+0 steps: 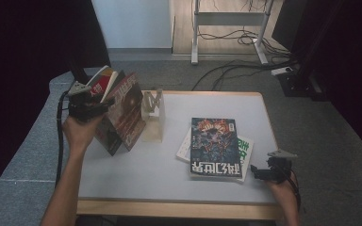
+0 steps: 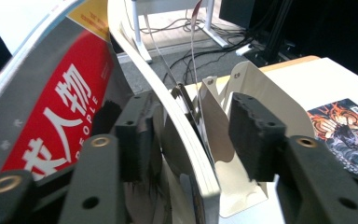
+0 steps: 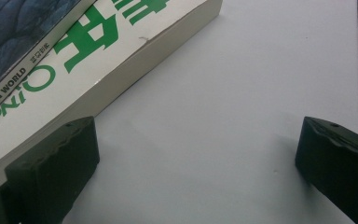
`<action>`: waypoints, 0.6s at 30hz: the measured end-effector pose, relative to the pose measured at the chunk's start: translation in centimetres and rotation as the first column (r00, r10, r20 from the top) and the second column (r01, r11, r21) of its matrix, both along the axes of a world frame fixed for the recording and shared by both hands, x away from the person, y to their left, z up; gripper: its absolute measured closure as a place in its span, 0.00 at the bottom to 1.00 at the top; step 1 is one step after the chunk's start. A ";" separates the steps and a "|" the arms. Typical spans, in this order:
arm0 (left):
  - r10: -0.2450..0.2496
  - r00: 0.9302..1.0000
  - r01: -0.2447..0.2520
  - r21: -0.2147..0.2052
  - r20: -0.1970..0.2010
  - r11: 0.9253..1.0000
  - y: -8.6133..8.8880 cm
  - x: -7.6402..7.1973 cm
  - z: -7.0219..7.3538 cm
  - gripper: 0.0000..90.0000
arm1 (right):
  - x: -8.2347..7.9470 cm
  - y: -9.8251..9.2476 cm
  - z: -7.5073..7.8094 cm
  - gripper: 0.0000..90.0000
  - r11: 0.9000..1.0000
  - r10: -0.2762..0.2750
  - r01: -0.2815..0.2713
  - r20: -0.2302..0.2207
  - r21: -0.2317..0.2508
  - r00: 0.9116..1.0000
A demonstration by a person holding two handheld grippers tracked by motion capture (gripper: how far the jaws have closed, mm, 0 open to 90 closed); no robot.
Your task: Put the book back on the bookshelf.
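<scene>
- At the far left corner of the white table (image 1: 169, 183), the left gripper (image 1: 93, 107) is held up in the person's left hand (image 1: 78, 131), against a small group of magazines standing on edge.
- From the left gripper view, its jaws stand partly apart, with the curved page edge of a thick magazine (image 2: 186, 154) running up between them; the right pad is clear of the paper, and whether the left pad touches it I cannot tell.
- Left of that, a red-covered magazine (image 2: 60, 116) with white characters leans outward, beside the left jaw.
- On the high view, the dark-covered magazine (image 1: 125, 115) at the front of the group tilts toward the right and leans near a cream metal bookend (image 1: 153, 115), which stands upright on the table just to its right.
- Farther right, near the middle of the table, a dark illustrated magazine (image 1: 215, 146) lies flat on top of a white book with green lettering (image 1: 246, 149), well apart from the standing group.
- At the near right corner, the right gripper (image 1: 259, 173) rests low by the table in the person's right hand (image 1: 283, 190), pointing left at the stack.
- Its jaws are wide apart with only bare table between them; the left jaw sits just beside the white book's page edge (image 3: 121, 79).
</scene>
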State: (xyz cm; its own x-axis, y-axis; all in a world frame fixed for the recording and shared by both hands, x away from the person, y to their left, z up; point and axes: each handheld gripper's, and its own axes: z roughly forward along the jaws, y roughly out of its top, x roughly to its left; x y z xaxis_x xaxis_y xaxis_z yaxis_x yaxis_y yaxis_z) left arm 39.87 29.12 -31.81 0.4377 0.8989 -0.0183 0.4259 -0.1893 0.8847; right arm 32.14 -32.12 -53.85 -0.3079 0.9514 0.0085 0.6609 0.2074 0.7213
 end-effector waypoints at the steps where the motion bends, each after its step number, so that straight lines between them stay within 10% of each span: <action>1: -0.008 1.000 0.008 -0.007 -0.004 1.000 0.0 -0.1 0.1 0.48 | 0.0 0.0 0.0 0.00 1.000 -0.001 0.001 0.001 0.000 1.000; 18: -0.128 0.992 0.127 -0.039 -0.016 0.991 -0.1 -3.6 -0.4 0.13 | 0.0 0.0 0.0 0.00 1.000 -0.001 0.001 0.001 0.000 1.000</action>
State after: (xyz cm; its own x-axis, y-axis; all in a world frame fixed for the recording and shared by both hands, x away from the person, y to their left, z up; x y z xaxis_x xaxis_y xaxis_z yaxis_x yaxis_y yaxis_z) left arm 36.23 29.02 -32.17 0.5482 0.8341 -0.0603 0.4165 -0.2098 0.8846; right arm 32.13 -32.10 -53.85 -0.3067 0.9518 0.0079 0.6607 0.2069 0.7216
